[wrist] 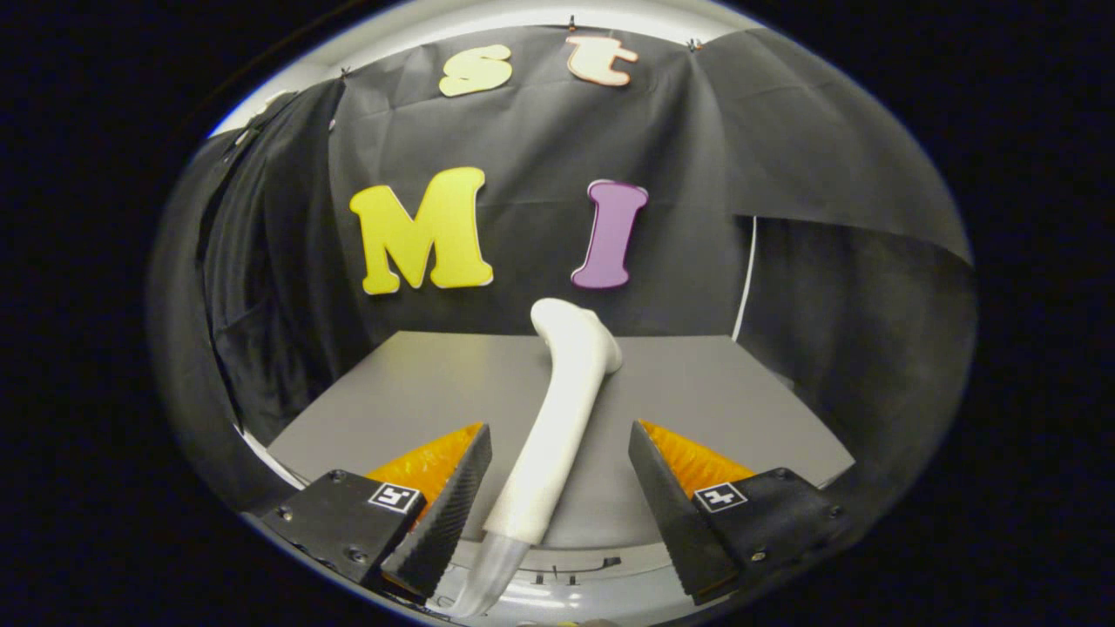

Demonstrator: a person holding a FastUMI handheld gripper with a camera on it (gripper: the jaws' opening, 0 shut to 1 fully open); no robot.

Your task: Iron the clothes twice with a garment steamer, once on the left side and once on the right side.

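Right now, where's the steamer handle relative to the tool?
In the gripper view, the white garment steamer lies on the grey table between the open tool fingers, touching neither, its head pointing away toward the black cloth wall.

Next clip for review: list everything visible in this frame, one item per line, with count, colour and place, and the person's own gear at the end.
garment steamer: one, white with a clear hose end, lying on the table between the gripper's fingers, head pointing toward the back wall
table: one, grey, under the steamer and ahead of the fingers
booth wall: black cloth, behind and on both sides of the table
clothes: none that I can make out
gripper: one, open, fingers on either side of the steamer's handle, neither pressing on it
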